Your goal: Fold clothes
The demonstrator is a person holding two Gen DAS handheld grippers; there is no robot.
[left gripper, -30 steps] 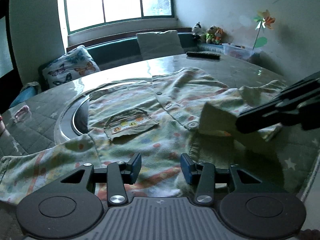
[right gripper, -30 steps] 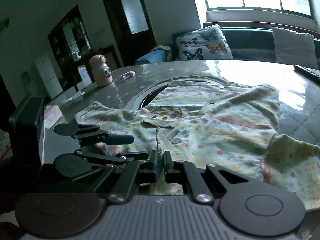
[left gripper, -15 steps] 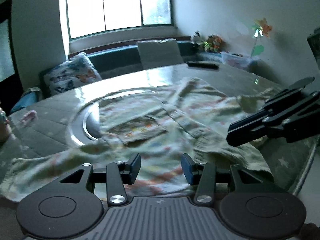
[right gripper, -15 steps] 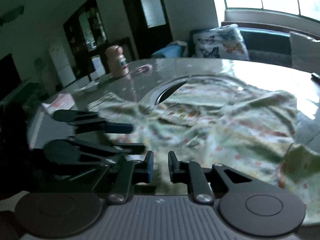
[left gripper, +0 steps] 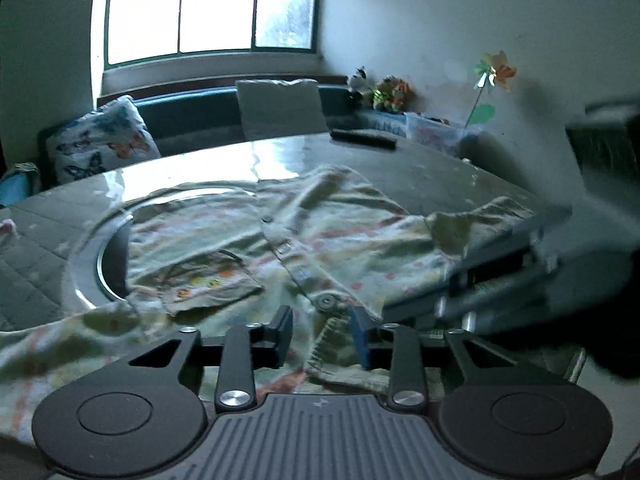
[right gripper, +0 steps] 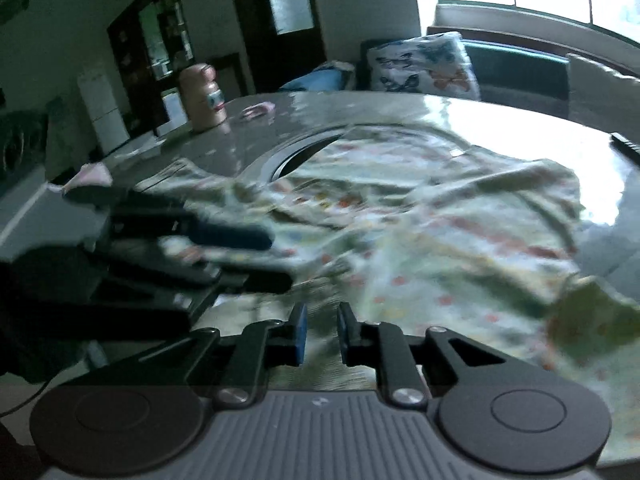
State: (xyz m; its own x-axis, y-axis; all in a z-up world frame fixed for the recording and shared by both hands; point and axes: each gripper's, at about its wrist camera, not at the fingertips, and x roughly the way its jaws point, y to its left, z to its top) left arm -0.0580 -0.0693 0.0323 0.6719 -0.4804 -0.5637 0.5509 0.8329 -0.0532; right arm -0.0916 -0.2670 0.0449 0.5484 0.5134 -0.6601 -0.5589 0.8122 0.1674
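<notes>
left hand-held gripper (left gripper: 322, 330): closing round shirt (left gripper: 352, 240) hem, not yet pinching.
right hand-held gripper (right gripper: 321, 332): slightly apart, empty.
advice: pinch one layer only, lift evenly off surface (left gripper: 420, 168).

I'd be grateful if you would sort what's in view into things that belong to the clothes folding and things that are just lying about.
Belongs to the job:
- patterned shirt, spread on the table
- left gripper, jaws closing over the shirt's hem
- right gripper, jaws apart

Just lying about:
- remote control
- pink bottle
- butterfly cushion
- pinwheel
- soft toys
</notes>
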